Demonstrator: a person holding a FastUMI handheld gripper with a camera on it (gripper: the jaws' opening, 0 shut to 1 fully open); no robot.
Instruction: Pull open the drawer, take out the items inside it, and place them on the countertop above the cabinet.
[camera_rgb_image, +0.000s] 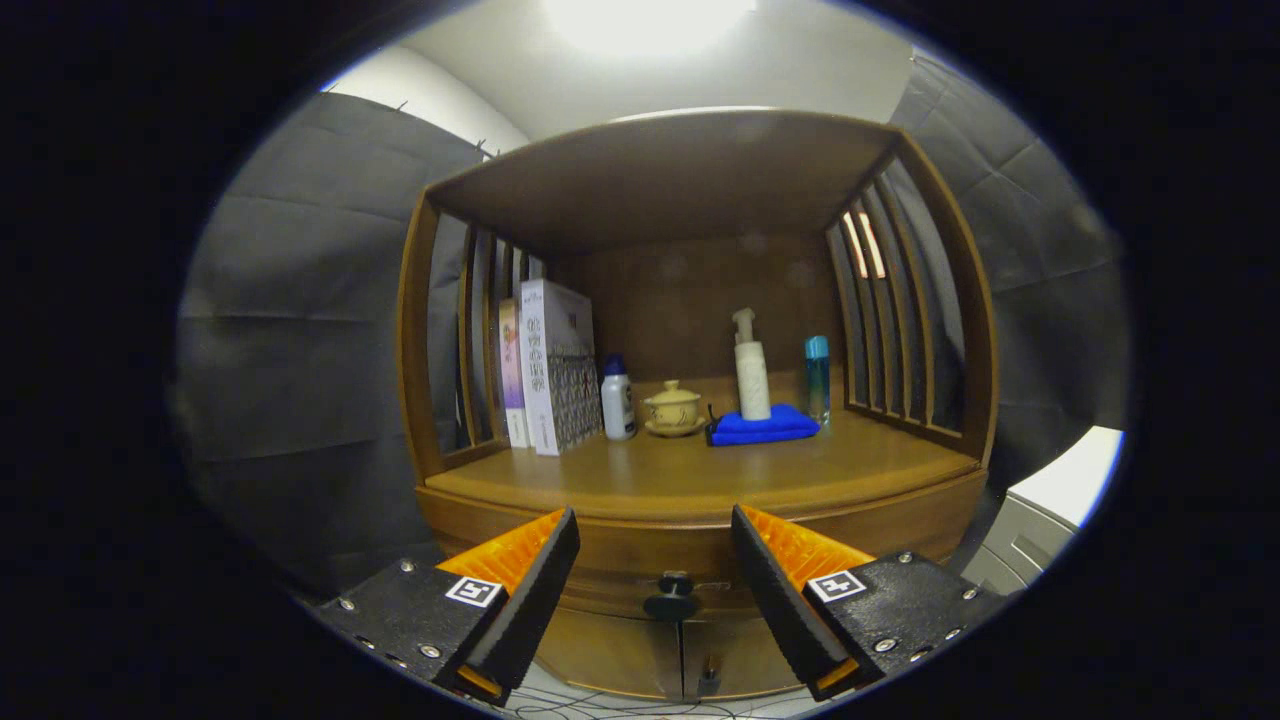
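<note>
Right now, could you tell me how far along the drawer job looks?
Nothing looks done yet: the drawer is shut, its front flush with the cabinet. In hand: the open gripper is lined up with the drawer's dark knob, which sits between the fingers, not yet grasped. Left: pull it open, lift out whatever is inside, and set it on the countertop.

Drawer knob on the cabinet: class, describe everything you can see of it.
The drawer knob is small, round and dark, with a narrower neck behind a wider disc. It sits on the closed wooden drawer front, below the countertop. It lies between the open tongs, and nothing touches it.
</note>
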